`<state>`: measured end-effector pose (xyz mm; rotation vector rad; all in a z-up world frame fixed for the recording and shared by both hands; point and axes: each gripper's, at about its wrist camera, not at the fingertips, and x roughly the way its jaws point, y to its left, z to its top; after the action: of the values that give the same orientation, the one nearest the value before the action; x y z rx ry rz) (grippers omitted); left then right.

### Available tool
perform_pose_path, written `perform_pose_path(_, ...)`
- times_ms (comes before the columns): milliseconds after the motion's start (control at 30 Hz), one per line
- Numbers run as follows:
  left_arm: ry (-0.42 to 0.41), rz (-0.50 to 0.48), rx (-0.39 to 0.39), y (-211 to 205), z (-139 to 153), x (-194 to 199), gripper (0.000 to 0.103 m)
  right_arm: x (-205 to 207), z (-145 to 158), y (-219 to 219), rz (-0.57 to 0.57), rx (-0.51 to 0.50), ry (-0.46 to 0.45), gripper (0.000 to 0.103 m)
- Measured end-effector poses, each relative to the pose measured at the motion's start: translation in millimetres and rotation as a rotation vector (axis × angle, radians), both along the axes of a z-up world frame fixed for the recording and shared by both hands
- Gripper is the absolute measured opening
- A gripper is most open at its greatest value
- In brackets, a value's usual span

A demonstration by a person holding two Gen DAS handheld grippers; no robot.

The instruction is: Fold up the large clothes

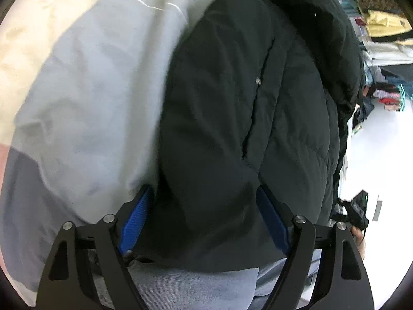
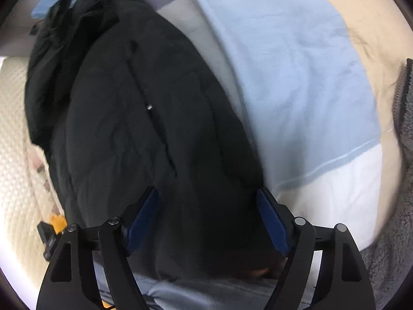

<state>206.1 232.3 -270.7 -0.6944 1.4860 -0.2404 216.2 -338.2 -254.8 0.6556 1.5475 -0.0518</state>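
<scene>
A black padded jacket [image 1: 245,108] is laid lengthwise on a pale blue and cream bedcover [image 1: 85,82], its near hem lying between the fingers of both claws. In the left wrist view the left gripper [image 1: 204,219] is seen with its jaws wide, the blue pads [image 1: 135,219] standing either side of the hem with no clear pressing on the cloth. The right gripper [image 2: 206,222] is likewise held wide over the hem; nothing is seen to be pinched.

Beyond the jacket, stacked clothes [image 1: 382,25] are visible at the far right, and a grey fleece [image 2: 402,118] lies to the right on the bed.

If the jaws were closed here, the bedcover could be caught together with the thick hem, or only the top layer could be taken, so the fold would be dragged askew. The bulky padding could also slip out of a shallow grip.
</scene>
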Motion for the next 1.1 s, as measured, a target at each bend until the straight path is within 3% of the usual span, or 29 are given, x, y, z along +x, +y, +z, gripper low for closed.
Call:
perform_pose_path(167, -0.125, -0.118, -0.08, -13.8, 16.9, -2.7, 0.076, 2.7, -5.6, 11.0, 0.067, 0.096, 0.009, 0.081)
perform_pose_path(367, -0.249, -0.153, -0.228, -12.4, 36.0, -13.6, 0.075, 0.6, 13.4, 16.8, 0.133, 0.308, -0.118, 0.081)
perform_pose_path(467, -0.251, -0.136, -0.241, -10.3, 36.3, -11.0, 0.075, -2.7, 25.7, 17.5, 0.165, 0.399, -0.191, 0.081)
perform_pose_path(567, -0.174, -0.097, -0.174, -5.8, 23.6, -8.2, 0.075, -3.4, 21.8, 14.1, 0.166, 0.358, -0.163, 0.081)
perform_pose_path(667, -0.096, -0.054, -0.085, -4.4, 14.4, -9.4, 0.075, 1.6, 9.2, 2.9, 0.131, 0.204, -0.055, 0.081)
perform_pose_path(733, -0.058, -0.037, -0.053, 0.5, 8.7, -10.7, 0.075, 0.9, -3.6, -1.0, 0.113, 0.184, 0.025, 0.081)
perform_pose_path(833, -0.001, -0.03, 0.006, 0.8, 1.2, -9.3, 0.075, 6.0, -4.3, 1.4, 0.15, 0.132, 0.058, 0.081)
perform_pose_path(900, 0.006, -0.062, 0.017, -2.1, -1.1, -8.3, 0.075, 7.8, -5.4, 13.0, 0.218, 0.104, 0.074, 0.082)
perform_pose_path(1000, -0.03, -0.129, 0.014, -11.9, 4.4, -7.1, 0.075, 0.2, -7.6, 27.2, 0.289, 0.142, 0.055, 0.082)
perform_pose_path(1067, -0.063, -0.169, -0.013, -18.3, 8.1, -8.7, 0.058, -0.7, -1.9, 36.0, 0.341, 0.166, 0.016, 0.08)
perform_pose_path(1100, -0.077, -0.182, -0.025, -19.3, 10.0, -9.1, 0.054, -1.2, 3.3, 40.9, 0.367, 0.163, -0.013, 0.074)
